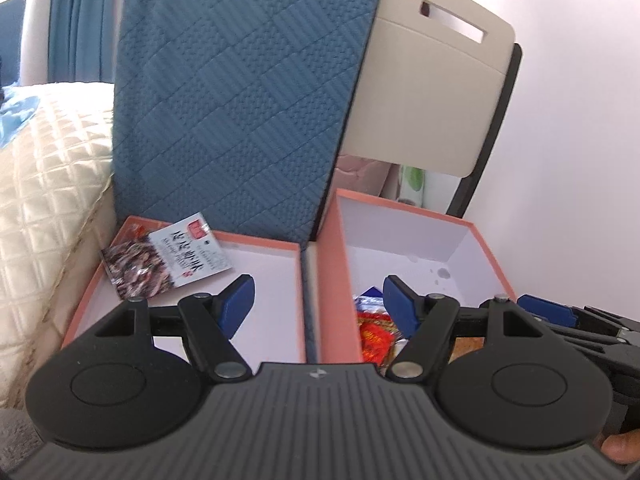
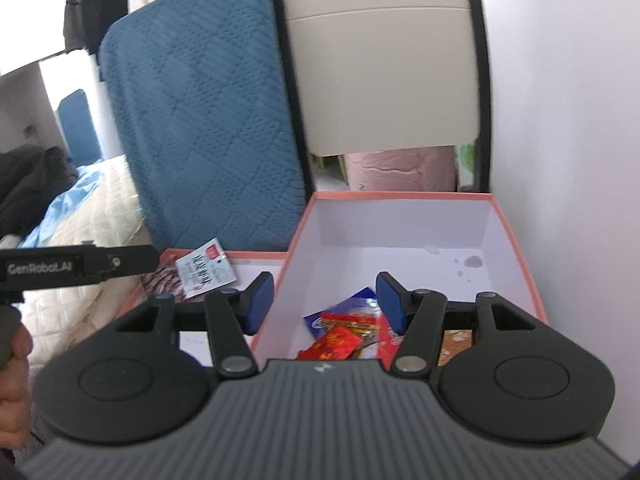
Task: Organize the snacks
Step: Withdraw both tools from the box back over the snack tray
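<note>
Two orange-rimmed white boxes stand side by side. The shallow left box (image 1: 276,256) (image 2: 256,258) holds one snack packet (image 1: 164,258) (image 2: 196,274) leaning on its far left corner. The deeper right box (image 1: 452,248) (image 2: 404,216) holds several red and blue snack packets (image 1: 374,330) (image 2: 348,330) at its near end. My left gripper (image 1: 318,302) is open and empty, straddling the gap between the two boxes. My right gripper (image 2: 326,304) is open and empty above the right box's near end. The right gripper's side shows at the left wrist view's right edge (image 1: 568,320).
A blue quilted cushion (image 1: 240,92) (image 2: 200,120) stands upright behind the left box. A beige chair back (image 1: 432,92) (image 2: 384,64) rises behind the right box. A cream quilted cover (image 1: 48,184) lies to the left. A white wall (image 2: 568,160) is on the right.
</note>
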A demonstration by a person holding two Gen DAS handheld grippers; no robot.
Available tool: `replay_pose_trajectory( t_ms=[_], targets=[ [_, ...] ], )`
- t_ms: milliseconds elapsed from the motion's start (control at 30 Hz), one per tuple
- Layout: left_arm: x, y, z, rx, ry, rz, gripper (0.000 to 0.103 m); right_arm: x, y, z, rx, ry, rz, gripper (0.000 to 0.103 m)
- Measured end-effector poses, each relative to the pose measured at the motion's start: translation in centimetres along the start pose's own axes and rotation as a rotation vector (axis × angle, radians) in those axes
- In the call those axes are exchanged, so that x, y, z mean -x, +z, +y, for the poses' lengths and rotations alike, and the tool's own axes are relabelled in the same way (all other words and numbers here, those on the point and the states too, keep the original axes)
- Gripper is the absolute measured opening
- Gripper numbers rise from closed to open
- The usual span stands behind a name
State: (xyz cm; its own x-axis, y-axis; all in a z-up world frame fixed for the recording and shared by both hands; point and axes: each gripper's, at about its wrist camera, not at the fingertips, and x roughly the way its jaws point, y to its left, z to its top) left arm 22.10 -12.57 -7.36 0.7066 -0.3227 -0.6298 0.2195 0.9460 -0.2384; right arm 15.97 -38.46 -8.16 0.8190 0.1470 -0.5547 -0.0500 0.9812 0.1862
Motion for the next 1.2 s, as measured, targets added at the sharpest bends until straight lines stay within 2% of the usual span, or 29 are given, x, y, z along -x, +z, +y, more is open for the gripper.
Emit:
replay_pose_trajectory(
  t_ms=[700,1200],
  targets=[
    [1.4,-2.7,8.3,0.088,0.077,0.008,0.075,-1.4,-2.6,6.8,0.045,0.100,0.058,0.059],
    [0.9,-4.6,13.1,0.143,0.116,0.007,0.075,-4.3,-3.5,9.8,-0.018,0.172,0.124,0.059]
  ],
)
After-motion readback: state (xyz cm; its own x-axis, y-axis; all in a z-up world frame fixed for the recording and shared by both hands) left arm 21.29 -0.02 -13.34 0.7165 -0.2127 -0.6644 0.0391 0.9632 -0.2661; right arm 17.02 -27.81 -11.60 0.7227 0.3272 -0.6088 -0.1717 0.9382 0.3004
